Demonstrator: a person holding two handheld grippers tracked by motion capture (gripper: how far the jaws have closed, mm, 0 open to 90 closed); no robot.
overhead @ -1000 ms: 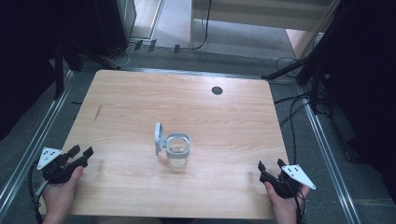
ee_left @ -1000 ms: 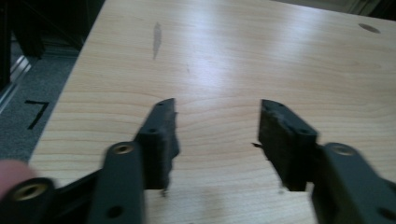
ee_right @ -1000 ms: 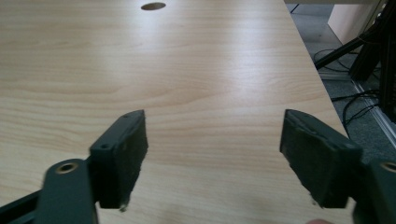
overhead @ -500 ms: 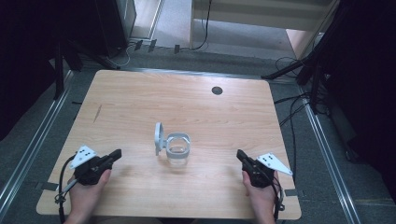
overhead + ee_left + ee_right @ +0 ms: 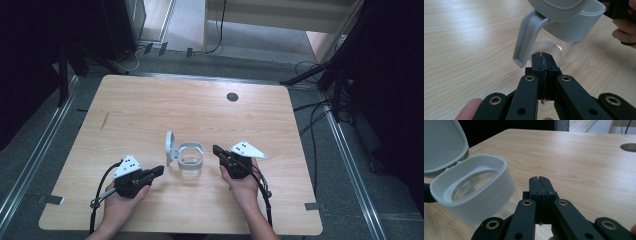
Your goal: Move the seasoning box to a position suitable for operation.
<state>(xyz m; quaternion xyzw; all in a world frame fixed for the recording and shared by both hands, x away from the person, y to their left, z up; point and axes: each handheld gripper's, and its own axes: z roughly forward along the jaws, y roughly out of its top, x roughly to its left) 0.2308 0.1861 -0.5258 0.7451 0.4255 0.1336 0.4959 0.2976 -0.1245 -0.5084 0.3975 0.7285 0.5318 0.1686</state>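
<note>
Jug stood on the table, a little toward 6 o'clock from its middle in the high view, upright, with a clear glass body, a grey-white collar round its mouth and its lid swung up on edge at the jug's 9 o'clock side. The left gripper lay at about 8 o'clock of the jug, its tip just beside the glass, held in the left hand that came in from the table's 6 o'clock edge; the right gripper lay at about 3 o'clock of the jug, near it and not visibly touching, in the right hand. Both pairs of jaws were pressed together with nothing between them, and both had just been closing. In the left gripper view the joined jaws pointed at the foot of the glass, with the grey handle hanging down at their 11 o'clock; whether the tips touched the glass could not be told. The other hand's fingers showed at 2 o'clock in that view, beyond the jug. In the right gripper view the joined jaws lay beside the collar, which sat at their 9 o'clock, a small gap showing between them, and the raised lid stood at 10 o'clock. A round hole in the tabletop lay at 1 o'clock of the jug, well apart from it
</note>
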